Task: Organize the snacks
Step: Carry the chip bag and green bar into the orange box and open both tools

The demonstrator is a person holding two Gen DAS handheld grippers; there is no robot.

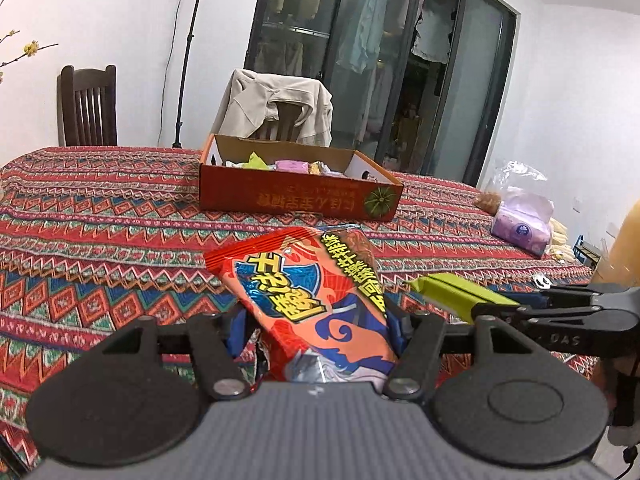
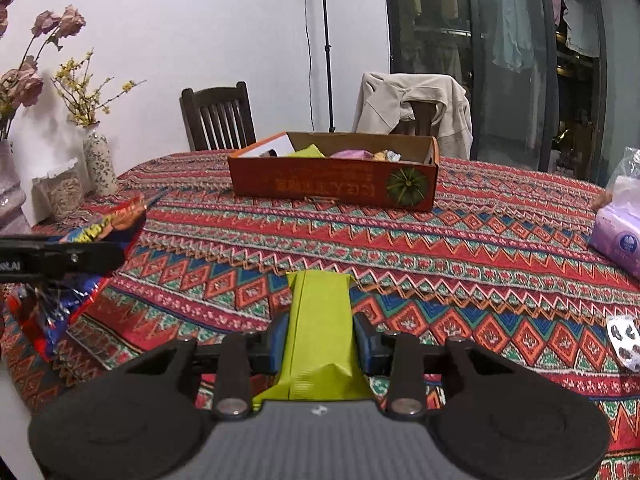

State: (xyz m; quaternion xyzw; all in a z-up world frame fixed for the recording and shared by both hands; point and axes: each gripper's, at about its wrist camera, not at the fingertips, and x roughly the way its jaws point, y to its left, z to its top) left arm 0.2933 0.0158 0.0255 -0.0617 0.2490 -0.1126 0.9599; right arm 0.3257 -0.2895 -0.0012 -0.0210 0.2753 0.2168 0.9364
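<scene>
My left gripper [image 1: 316, 330] is shut on a red-orange snack packet [image 1: 308, 292] with yellow lettering, held above the patterned tablecloth. My right gripper [image 2: 320, 340] is shut on a lime-green snack packet [image 2: 320, 328]; it also shows in the left wrist view [image 1: 456, 294] at the right. The red-orange packet appears at the left of the right wrist view [image 2: 100, 236]. An open orange cardboard box [image 1: 296, 196] with several snacks inside stands farther back on the table; it also shows in the right wrist view [image 2: 332, 184].
A purple tissue pack [image 1: 520, 228] lies at the table's right side, also in the right wrist view [image 2: 620, 240]. Vases with flowers [image 2: 98, 164] and a jar stand at the left. A small patterned wrapper [image 2: 624, 340] lies at the right. Two chairs stand behind the table.
</scene>
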